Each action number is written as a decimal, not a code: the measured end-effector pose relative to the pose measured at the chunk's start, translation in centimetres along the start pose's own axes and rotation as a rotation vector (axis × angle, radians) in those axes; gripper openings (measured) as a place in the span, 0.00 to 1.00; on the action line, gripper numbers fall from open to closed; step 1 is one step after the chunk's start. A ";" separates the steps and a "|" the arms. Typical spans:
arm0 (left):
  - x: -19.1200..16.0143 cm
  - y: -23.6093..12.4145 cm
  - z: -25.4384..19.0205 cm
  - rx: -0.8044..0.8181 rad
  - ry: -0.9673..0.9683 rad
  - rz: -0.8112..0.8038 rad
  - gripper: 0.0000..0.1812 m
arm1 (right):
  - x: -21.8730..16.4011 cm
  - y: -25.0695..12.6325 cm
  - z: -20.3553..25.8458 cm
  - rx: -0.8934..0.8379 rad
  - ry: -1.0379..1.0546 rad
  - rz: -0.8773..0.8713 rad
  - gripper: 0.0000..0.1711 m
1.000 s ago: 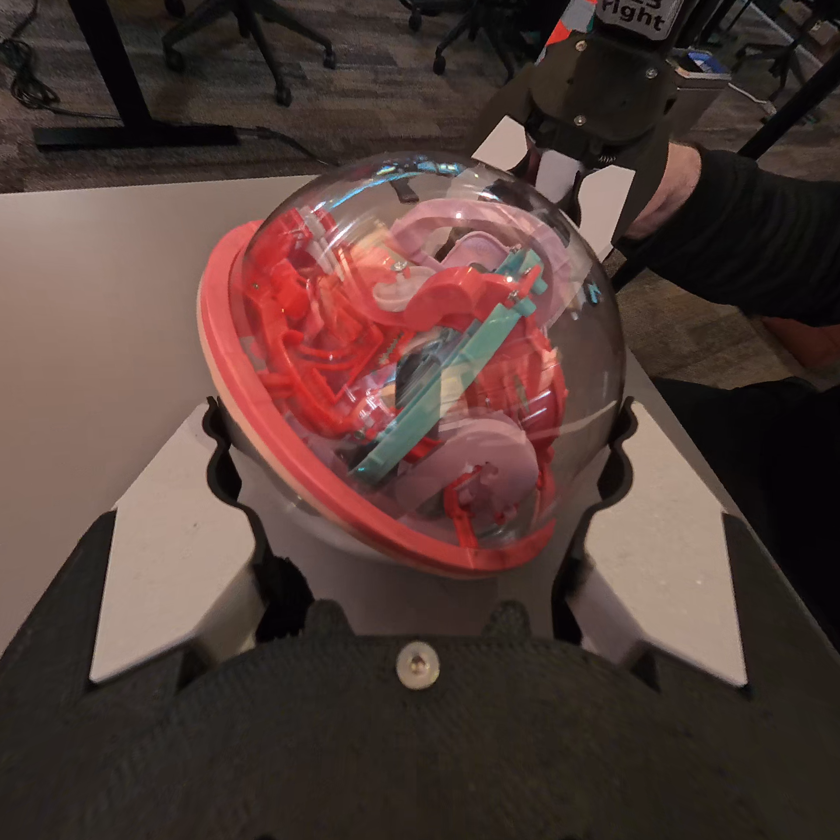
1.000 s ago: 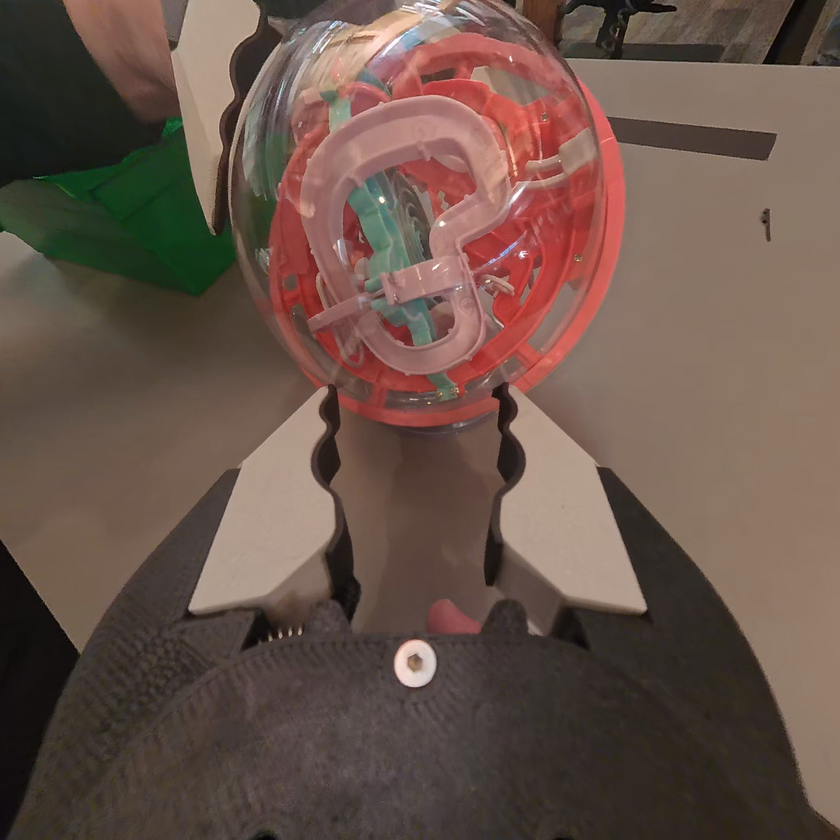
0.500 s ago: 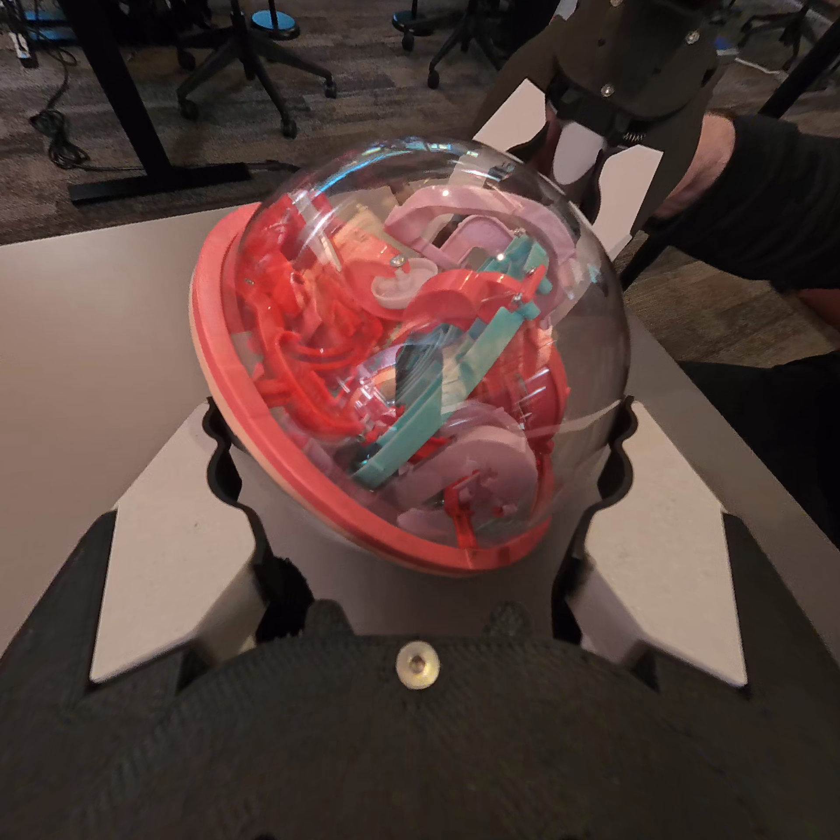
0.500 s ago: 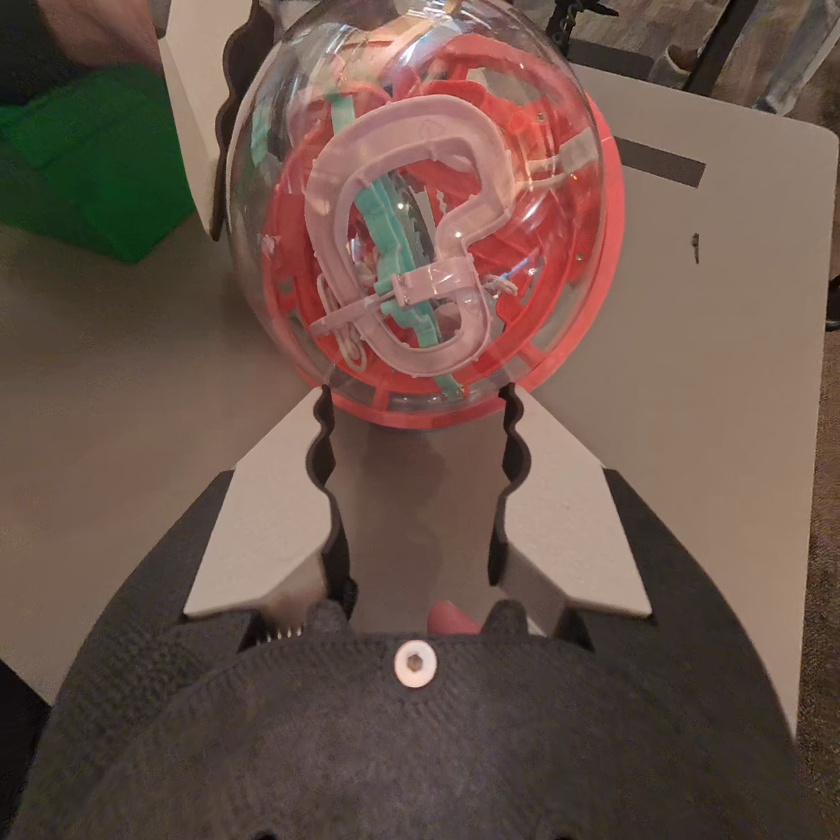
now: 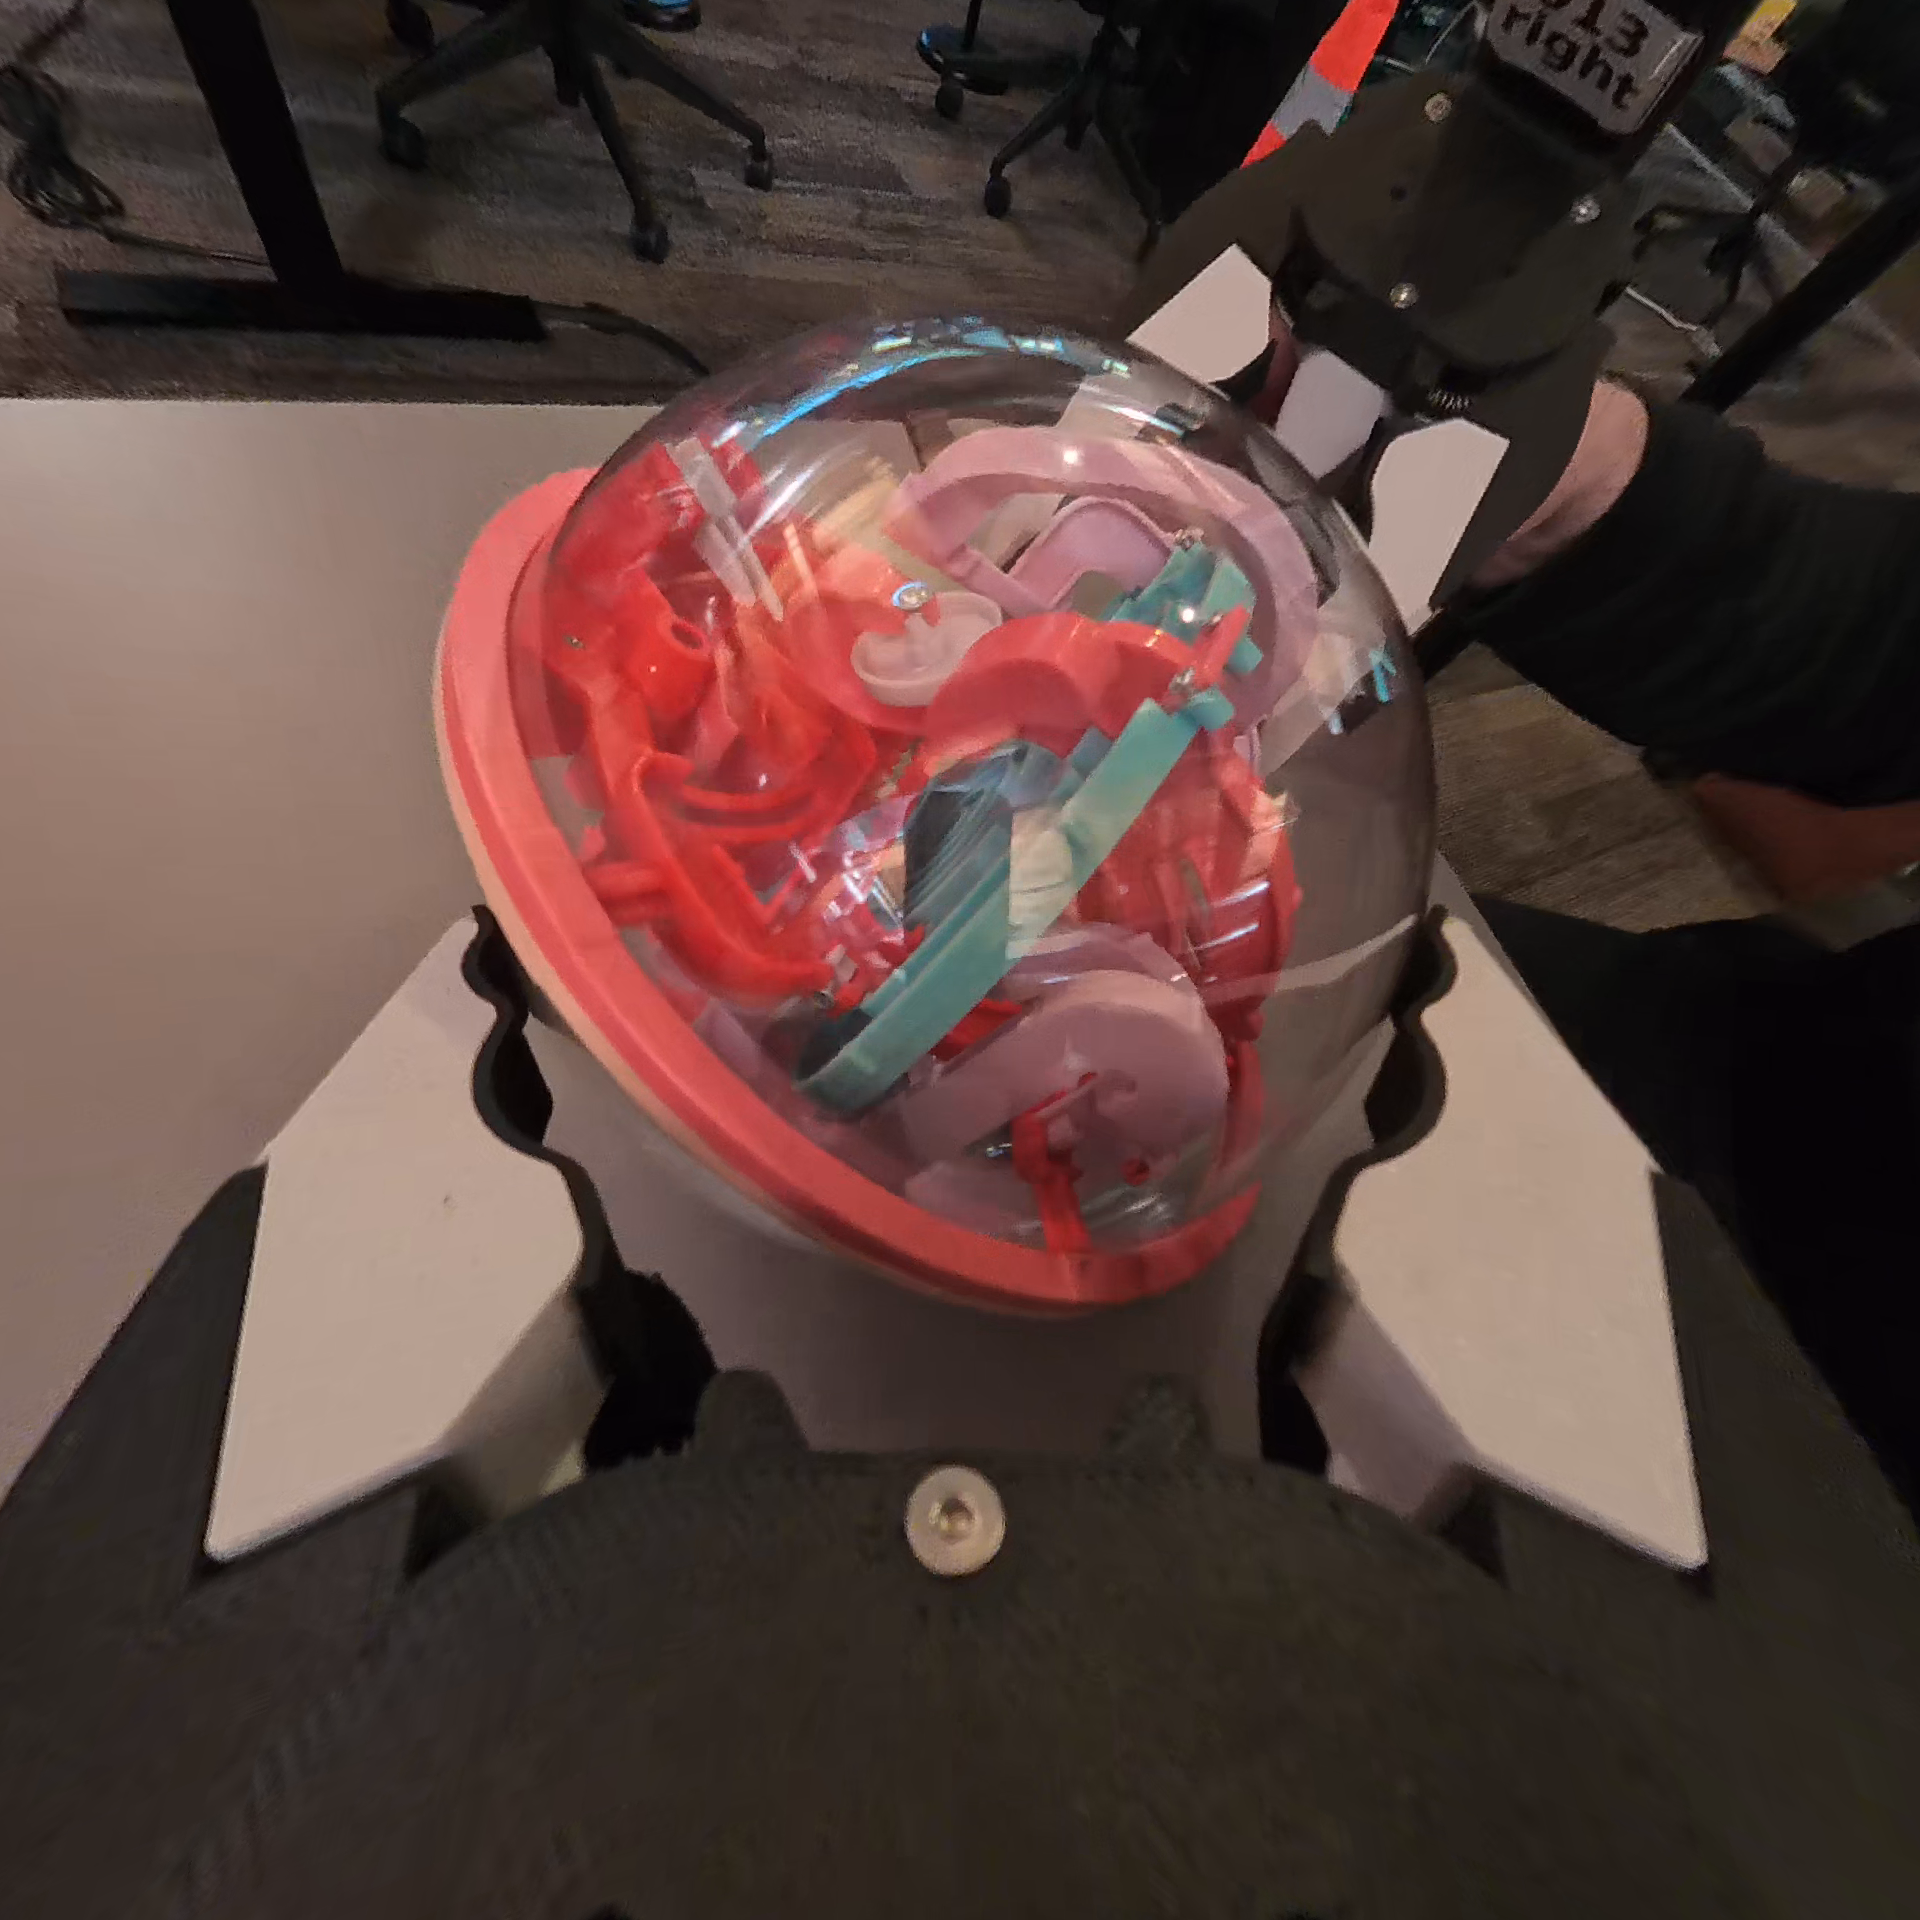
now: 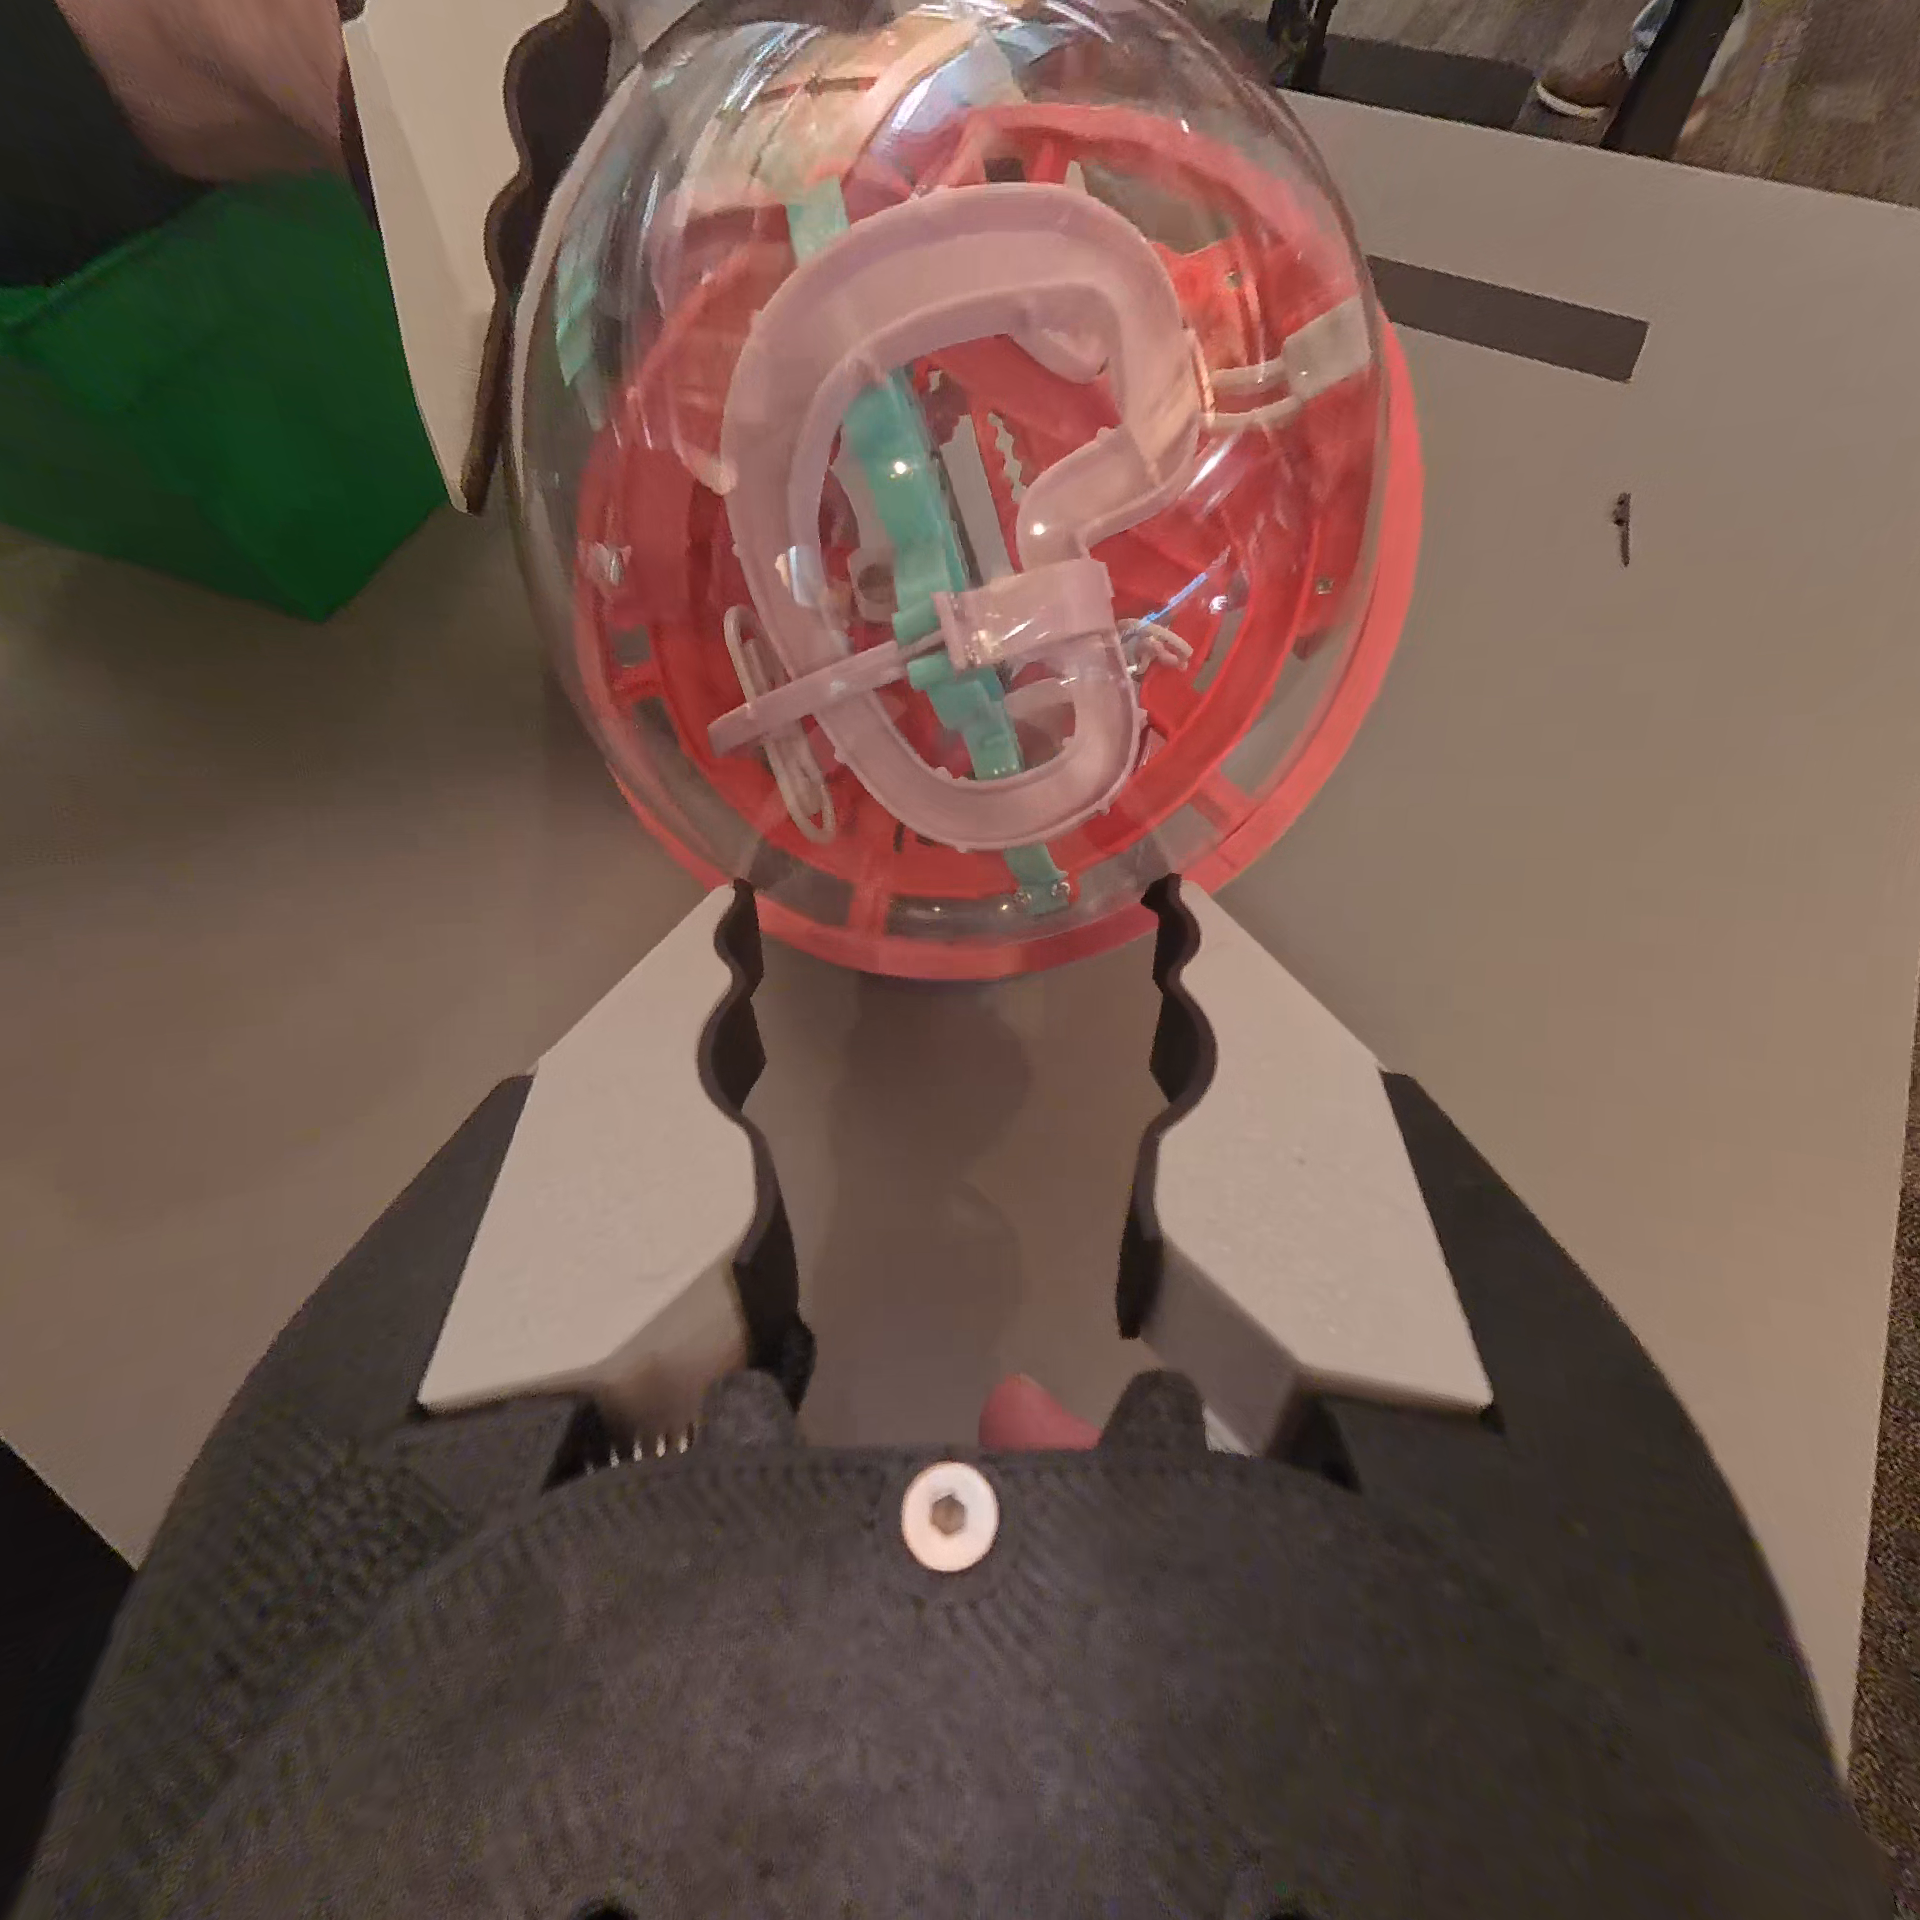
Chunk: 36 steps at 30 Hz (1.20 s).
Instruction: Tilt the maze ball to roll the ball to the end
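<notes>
Midway through, by the look of it. Clear plastic maze ball with red, lilac and teal tracks and a coral-red rim (image 5: 935, 810) held up off the pale grey bench (image 5: 208, 675), near its far right corner in the left wrist view, pinched between two sets of tongs from opposite sides. Rim canted, low toward the left tongs, so a tilt is under way. Small rolling ball not made out on any track in either view; hence no telling how much of the course is run or how much remains. Reaching the end probably calls for more tilts.

Left tongs (image 5: 956, 925) spread wide, the black wavy pads pressed to the globe's flanks just above the rim. Right tongs (image 6: 956, 894) set narrower, tips touching the lower curve of the sphere at the coral rim; gripping, not merely hovering, as far as can be judged.

Left wrist view alone shows the right tongs' black body beyond the globe, a dark sleeve (image 5: 1714, 613), and office chairs (image 5: 582, 94) on carpet. Right wrist view alone shows the lilac loop track (image 6: 935, 499) face-on, a green box (image 6: 197, 405) at the bench's left edge, and a dark tape strip (image 6: 1517, 322) near the far edge.
</notes>
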<state>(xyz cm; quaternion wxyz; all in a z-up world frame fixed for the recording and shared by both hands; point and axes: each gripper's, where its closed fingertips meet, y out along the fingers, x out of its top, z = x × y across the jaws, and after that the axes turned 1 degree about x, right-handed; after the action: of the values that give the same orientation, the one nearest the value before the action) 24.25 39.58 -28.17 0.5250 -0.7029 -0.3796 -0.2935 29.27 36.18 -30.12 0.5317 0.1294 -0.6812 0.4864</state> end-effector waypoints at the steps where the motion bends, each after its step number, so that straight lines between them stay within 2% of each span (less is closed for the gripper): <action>1: 0.0 0.0 0.0 0.000 -0.002 0.003 0.87 | 0.0 0.0 0.0 0.003 0.002 0.001 0.44; 8: 0.0 0.0 -0.1 -0.057 -0.103 -0.035 0.87 | 0.4 -0.3 0.1 0.040 0.044 -0.010 0.44; 13: -0.2 0.1 -0.2 -0.028 -0.031 -0.007 0.87 | 0.5 -0.8 -0.1 0.061 0.111 -0.062 0.43; 17: -0.6 0.3 -0.1 -0.009 0.003 0.016 0.87 | -0.6 -0.7 -1.4 0.084 0.248 -0.098 0.50; 20: -0.9 0.4 0.0 0.008 0.022 0.045 0.87 | -0.3 -0.2 -0.9 0.194 0.333 -0.153 0.54; 23: -0.7 0.5 0.1 0.006 0.018 0.030 0.87 | -0.1 0.6 0.1 0.243 0.288 -0.132 0.49; 27: -0.5 0.3 0.2 0.041 0.071 0.053 0.86 | 0.2 0.6 0.1 0.202 0.220 -0.114 0.48; 29: 0.9 -0.3 -0.5 0.061 0.111 0.014 0.86 | 1.2 -0.2 0.3 0.196 0.192 -0.166 0.48; 32: 5.1 -2.0 -2.6 0.136 0.240 -0.020 0.86 | 4.3 -2.8 0.7 0.157 0.103 -0.271 0.48; 36: 14.1 -5.9 -10.0 0.323 0.631 0.023 0.86 | 11.2 -10.0 2.8 0.042 -0.154 -0.492 0.47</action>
<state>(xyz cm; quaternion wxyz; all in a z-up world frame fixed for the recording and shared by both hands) 26.76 34.13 -10.93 0.7241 -0.4900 -0.2321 -0.4263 30.00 32.83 -15.19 0.5776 0.3389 -0.6575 0.3453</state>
